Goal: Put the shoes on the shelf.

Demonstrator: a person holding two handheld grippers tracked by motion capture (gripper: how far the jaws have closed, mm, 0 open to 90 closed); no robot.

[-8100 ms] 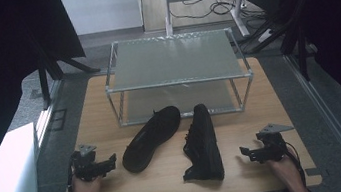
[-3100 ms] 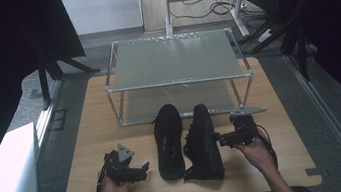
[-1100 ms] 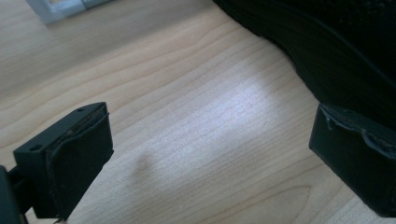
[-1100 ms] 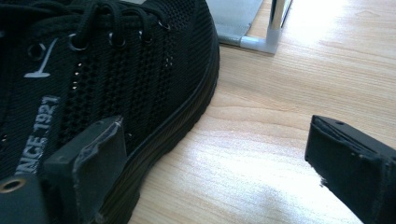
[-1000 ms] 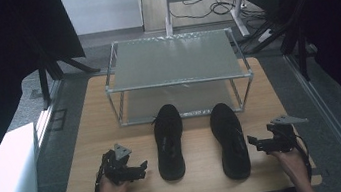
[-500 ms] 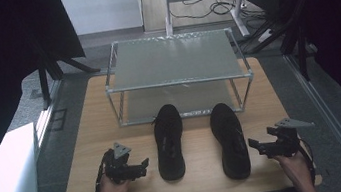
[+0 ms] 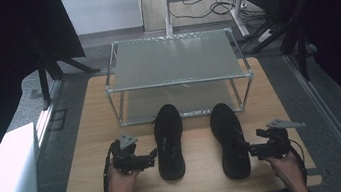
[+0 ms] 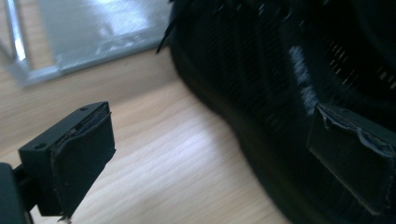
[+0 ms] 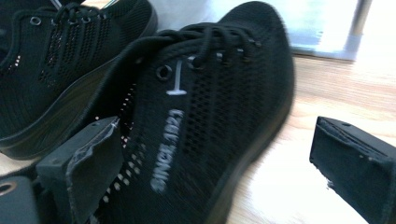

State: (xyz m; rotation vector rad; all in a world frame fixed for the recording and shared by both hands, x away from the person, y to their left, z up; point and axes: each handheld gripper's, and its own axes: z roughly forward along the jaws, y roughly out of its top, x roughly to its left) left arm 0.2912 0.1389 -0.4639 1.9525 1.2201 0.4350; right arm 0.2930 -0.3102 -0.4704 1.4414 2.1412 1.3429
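two black mesh lace-up shoes stand side by side, toes toward the metal-framed rack with frosted shelves [image 7: 174,65], on the pale wooden surface [image 7: 88,138]. the left gripper [image 7: 151,157], jaws spread, sits just beside the left black mesh shoe [image 7: 168,139]. the right gripper [image 7: 250,151], jaws also spread, sits at the heel side of the right black mesh shoe [image 7: 229,138].
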